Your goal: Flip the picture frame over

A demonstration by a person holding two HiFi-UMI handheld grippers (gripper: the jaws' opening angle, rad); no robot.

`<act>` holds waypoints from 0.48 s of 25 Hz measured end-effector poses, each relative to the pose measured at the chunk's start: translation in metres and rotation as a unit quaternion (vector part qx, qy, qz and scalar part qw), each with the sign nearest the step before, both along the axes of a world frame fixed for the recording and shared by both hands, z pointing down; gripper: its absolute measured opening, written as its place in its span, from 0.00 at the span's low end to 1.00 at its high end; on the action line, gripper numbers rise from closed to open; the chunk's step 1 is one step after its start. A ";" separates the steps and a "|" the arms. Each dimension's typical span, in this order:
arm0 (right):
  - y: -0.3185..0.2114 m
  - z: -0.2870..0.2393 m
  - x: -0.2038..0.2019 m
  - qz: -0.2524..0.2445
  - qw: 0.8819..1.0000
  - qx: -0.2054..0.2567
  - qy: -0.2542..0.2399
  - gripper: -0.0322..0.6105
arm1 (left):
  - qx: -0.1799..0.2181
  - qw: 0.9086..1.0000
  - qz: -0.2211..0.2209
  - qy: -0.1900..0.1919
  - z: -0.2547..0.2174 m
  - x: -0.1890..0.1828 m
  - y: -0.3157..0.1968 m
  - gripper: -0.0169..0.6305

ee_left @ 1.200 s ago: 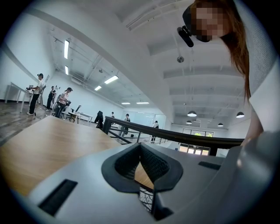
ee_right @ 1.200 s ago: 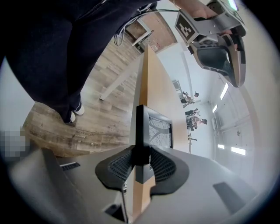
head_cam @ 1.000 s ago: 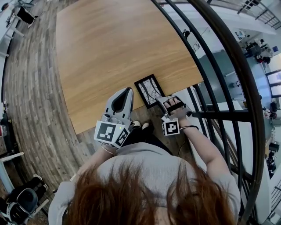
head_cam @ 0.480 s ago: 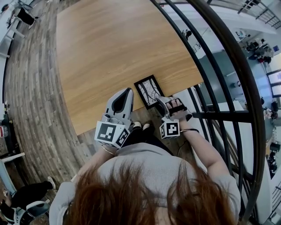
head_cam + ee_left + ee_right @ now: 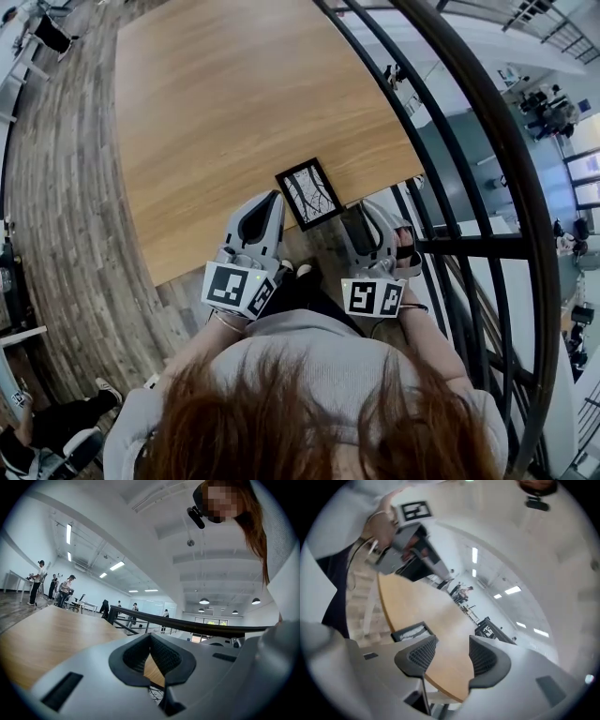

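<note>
just opened right gripper point(image 5: 373, 214) wide, let go of picture frame point(image 5: 308, 193), drew back empty. left gripper point(image 5: 274, 195) closed, idle. left frame picture-side up on table point(image 5: 234, 94); flip likely done.

Wooden table point(image 5: 234, 94) on plank floor point(image 5: 66, 206) beside dark railing point(image 5: 478, 247).

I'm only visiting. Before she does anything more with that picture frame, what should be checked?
1. Picture frame lies flat on the table: ok.
2. Frame well in from the table's edge: not ok, it sits right at the near edge.
3. Flip finished: cannot tell; the drawing side faces up.
4. Right gripper free: ok; its jaws have just been opening, with nothing between them.
5. Left gripper empty: ok; jaws together, beside the frame.
</note>
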State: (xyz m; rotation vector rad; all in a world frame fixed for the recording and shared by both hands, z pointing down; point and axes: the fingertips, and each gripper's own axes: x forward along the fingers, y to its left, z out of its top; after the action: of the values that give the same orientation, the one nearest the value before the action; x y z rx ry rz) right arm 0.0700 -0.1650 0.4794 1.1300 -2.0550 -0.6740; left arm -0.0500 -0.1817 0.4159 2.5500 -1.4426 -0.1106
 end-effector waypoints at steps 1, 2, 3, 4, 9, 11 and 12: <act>-0.002 -0.008 0.003 0.023 0.998 -0.011 -0.061 0.42 | 0.003 1.000 0.001 0.000 -0.001 0.003 0.003 0.04; -0.004 -0.014 0.006 0.045 0.991 -0.024 -0.125 0.42 | 0.006 1.000 0.002 -0.002 -0.001 0.007 0.007 0.04; -0.005 -0.021 0.008 0.062 0.980 -0.035 -0.186 0.42 | 0.008 1.000 0.004 -0.004 -0.001 0.010 0.011 0.04; -0.006 -0.029 0.008 0.073 0.967 -0.038 -0.241 0.41 | 0.009 1.000 0.005 -0.006 -0.001 0.014 0.015 0.04; -0.006 -0.079 -0.002 0.074 0.912 -0.003 -0.404 0.27 | 0.018 1.000 0.002 -0.003 -0.006 0.017 0.021 0.04; 0.001 -0.083 -0.003 0.071 0.910 -0.012 -0.408 0.21 | 0.024 1.000 0.002 0.002 -0.009 0.019 0.023 0.04; 0.004 -0.086 -0.004 0.068 0.907 -0.014 -0.416 0.19 | 0.028 1.000 0.003 0.005 -0.012 0.021 0.025 0.04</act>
State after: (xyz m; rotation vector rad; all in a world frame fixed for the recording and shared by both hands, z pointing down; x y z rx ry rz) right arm 0.0663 -0.1610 0.3931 1.7242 -2.6092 -0.0624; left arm -0.0295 -0.1570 0.4043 2.5932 -1.4489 -0.1636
